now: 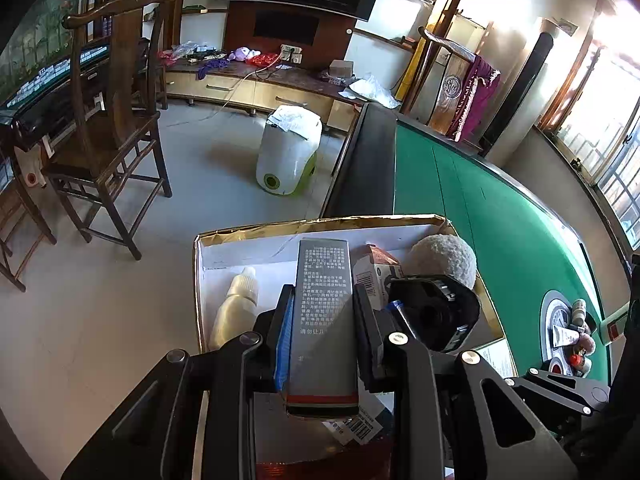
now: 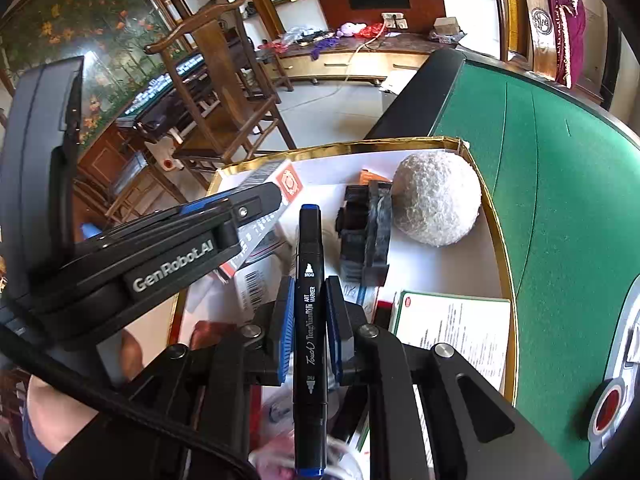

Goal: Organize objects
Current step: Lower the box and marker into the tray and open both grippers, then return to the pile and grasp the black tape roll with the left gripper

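Held lengthwise over a gold-rimmed white box [image 1: 200,280]: a tall grey carton [image 1: 322,320] printed with text, and a black art marker [image 2: 308,320] with blue ends. Inside the box: white fuzzy ball [image 2: 436,200], black spool [image 2: 366,236], pale dropper bottle [image 1: 236,308].

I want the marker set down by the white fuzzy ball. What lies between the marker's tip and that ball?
In the right wrist view, a black tape dispenser stands between the marker and the ball, right against the ball.
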Action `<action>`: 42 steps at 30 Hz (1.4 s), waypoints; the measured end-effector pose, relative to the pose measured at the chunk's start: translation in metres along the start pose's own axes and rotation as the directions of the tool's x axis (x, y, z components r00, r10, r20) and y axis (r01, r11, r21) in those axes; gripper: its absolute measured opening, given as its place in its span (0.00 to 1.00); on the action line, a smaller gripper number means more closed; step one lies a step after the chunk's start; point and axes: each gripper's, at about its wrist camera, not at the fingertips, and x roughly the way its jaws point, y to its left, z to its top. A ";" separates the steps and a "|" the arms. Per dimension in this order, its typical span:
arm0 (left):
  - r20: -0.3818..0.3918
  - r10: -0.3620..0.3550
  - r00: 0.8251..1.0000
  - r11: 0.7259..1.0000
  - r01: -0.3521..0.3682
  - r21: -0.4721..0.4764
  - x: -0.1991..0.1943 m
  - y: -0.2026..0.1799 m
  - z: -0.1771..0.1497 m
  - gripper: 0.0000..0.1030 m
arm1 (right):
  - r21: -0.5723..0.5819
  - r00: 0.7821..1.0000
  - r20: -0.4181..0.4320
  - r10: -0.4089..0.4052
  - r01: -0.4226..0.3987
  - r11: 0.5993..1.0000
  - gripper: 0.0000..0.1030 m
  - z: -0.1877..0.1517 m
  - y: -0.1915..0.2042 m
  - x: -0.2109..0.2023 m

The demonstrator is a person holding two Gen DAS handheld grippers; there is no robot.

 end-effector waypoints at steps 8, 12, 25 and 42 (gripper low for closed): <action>-0.004 -0.006 1.000 1.000 0.006 0.000 0.004 0.005 -0.001 0.24 | -0.006 1.000 -0.015 -0.016 0.016 1.000 0.14 0.004 -0.004 0.007; 0.005 -0.030 1.000 0.999 0.030 -0.024 -0.001 0.010 -0.001 0.53 | 0.001 1.000 -0.001 0.000 0.000 1.000 0.43 0.004 -0.005 0.002; 0.026 -0.052 0.998 0.998 0.053 -0.026 -0.032 -0.003 -0.018 0.62 | 0.004 0.993 0.115 0.005 -0.006 1.000 0.62 -0.023 -0.016 -0.051; -0.046 -0.261 0.964 0.918 0.262 0.297 -0.078 -0.190 -0.113 0.66 | 0.158 0.967 0.254 -0.001 -0.040 0.987 0.73 -0.162 -0.154 -0.187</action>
